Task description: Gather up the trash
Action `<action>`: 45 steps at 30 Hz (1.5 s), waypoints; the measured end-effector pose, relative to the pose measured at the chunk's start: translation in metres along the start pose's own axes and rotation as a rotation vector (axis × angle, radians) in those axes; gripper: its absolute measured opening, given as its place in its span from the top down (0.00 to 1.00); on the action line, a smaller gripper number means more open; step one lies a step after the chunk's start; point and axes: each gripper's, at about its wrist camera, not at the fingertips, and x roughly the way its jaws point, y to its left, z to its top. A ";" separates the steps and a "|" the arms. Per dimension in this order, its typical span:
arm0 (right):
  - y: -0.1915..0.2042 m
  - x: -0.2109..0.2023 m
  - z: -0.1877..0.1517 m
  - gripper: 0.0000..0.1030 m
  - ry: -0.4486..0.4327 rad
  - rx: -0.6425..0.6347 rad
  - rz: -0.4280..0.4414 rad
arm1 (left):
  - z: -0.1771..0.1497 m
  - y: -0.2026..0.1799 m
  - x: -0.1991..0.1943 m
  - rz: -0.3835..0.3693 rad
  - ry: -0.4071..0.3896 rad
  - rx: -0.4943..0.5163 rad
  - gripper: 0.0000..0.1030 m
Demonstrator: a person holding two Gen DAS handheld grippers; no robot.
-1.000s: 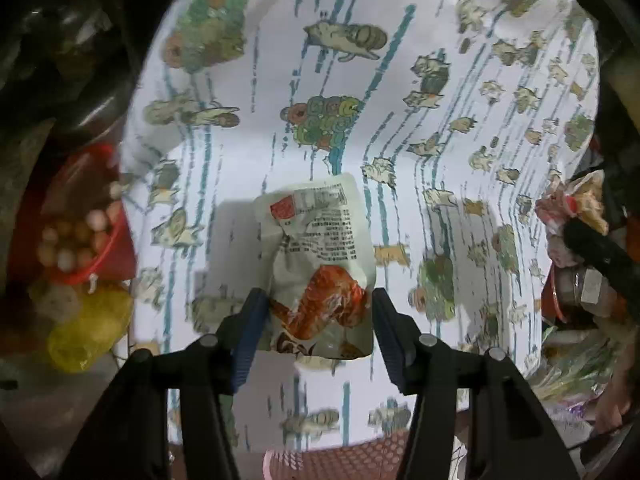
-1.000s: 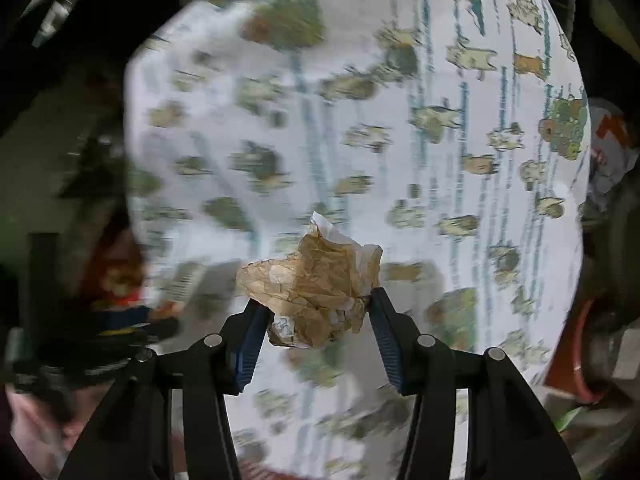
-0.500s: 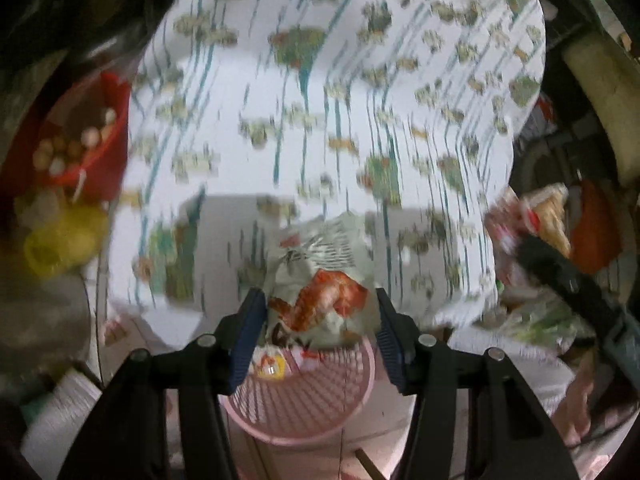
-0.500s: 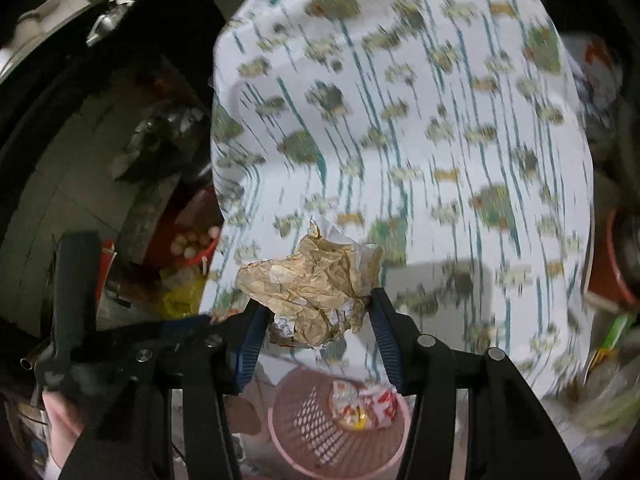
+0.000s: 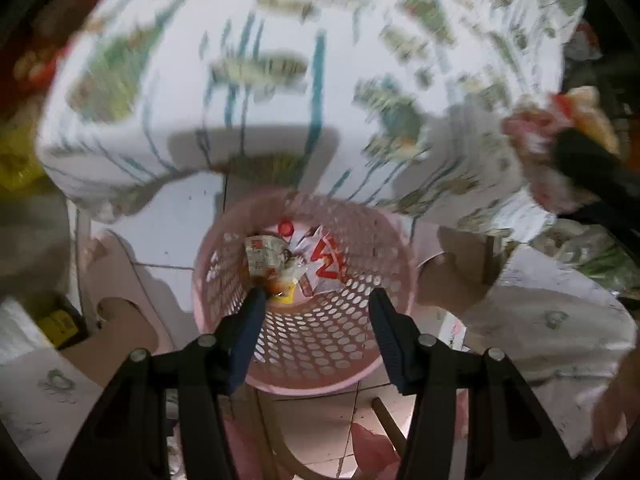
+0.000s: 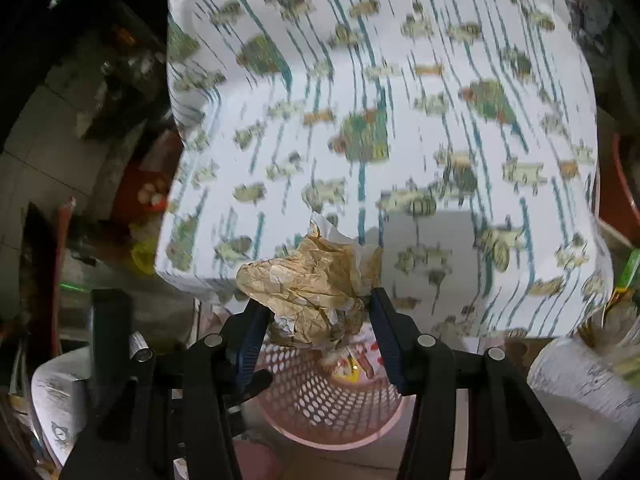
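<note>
Below the table edge stands a pink perforated basket (image 5: 320, 344). My left gripper (image 5: 316, 304) hangs right over its mouth, open, with only basket mesh showing between the fingers. The white and orange snack wrapper (image 5: 266, 258) is inside the basket by the left fingertip, beside a red and white wrapper (image 5: 328, 264). My right gripper (image 6: 316, 312) is shut on a crumpled brown paper ball (image 6: 308, 284), held above the far rim of the basket (image 6: 320, 404). Wrappers (image 6: 352, 360) show in the basket beneath the ball.
The table under a white cloth with green and teal prints (image 5: 280, 80) (image 6: 400, 120) overhangs the basket. A red bowl (image 6: 148, 192) and a yellow bag (image 5: 16, 160) lie to the left. The person's white-trousered knees (image 5: 560, 320) flank the basket on a tiled floor.
Both grippers came down off the tabletop to the basket. The snack wrapper has left the left jaws and dropped into the basket. The right gripper still holds its paper ball.
</note>
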 end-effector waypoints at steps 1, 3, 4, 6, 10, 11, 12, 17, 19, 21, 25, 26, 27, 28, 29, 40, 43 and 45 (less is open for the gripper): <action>-0.001 0.003 -0.002 0.48 0.010 0.006 0.001 | 0.001 0.003 0.013 0.015 0.016 -0.008 0.51; -0.004 0.009 -0.005 0.48 0.030 0.022 0.017 | 0.002 0.008 0.037 0.043 0.039 -0.007 0.51; -0.006 0.012 -0.006 0.48 0.037 0.027 0.021 | 0.001 0.010 0.048 0.062 0.042 -0.001 0.47; -0.008 0.017 -0.007 0.48 0.046 0.030 0.012 | 0.000 0.015 0.076 0.122 0.057 0.033 0.39; -0.017 0.026 -0.008 0.48 0.070 0.039 -0.007 | -0.003 0.031 0.102 0.138 0.087 -0.018 0.36; -0.019 0.028 -0.009 0.48 0.077 0.046 -0.006 | -0.004 0.030 0.103 0.148 0.091 -0.011 0.35; -0.021 0.030 -0.010 0.48 0.085 0.051 -0.002 | -0.005 0.026 0.100 0.164 0.080 0.011 0.32; -0.026 0.046 -0.018 0.48 0.159 0.091 0.066 | -0.009 0.004 0.064 0.221 -0.025 0.101 0.00; -0.029 0.050 -0.021 0.48 0.171 0.119 0.075 | -0.010 0.003 0.048 0.235 -0.030 0.122 0.00; -0.030 0.049 -0.022 0.48 0.162 0.118 0.066 | -0.013 0.005 0.028 0.220 -0.058 0.105 0.00; -0.034 0.045 -0.024 0.48 0.156 0.133 0.087 | -0.020 0.001 -0.035 0.180 -0.147 0.143 0.00; -0.034 0.046 -0.026 0.47 0.156 0.133 0.083 | -0.021 0.002 -0.055 0.183 -0.205 0.153 0.00; -0.033 0.047 -0.027 0.47 0.160 0.129 0.077 | -0.022 0.004 -0.072 0.191 -0.265 0.150 0.00; -0.032 0.050 -0.028 0.47 0.171 0.122 0.069 | -0.022 0.006 -0.080 0.197 -0.298 0.143 0.00; -0.030 0.056 -0.030 0.47 0.191 0.113 0.062 | -0.021 0.010 -0.092 0.201 -0.337 0.128 0.00; -0.012 0.124 -0.065 0.24 0.142 0.061 -0.029 | -0.019 0.013 -0.148 0.156 -0.576 0.087 0.00; -0.006 0.137 -0.072 0.24 0.134 0.053 -0.056 | -0.029 0.003 -0.169 0.177 -0.673 0.122 0.00; 0.000 0.132 -0.069 0.24 0.133 0.039 -0.083 | -0.038 0.001 -0.181 0.196 -0.744 0.130 0.00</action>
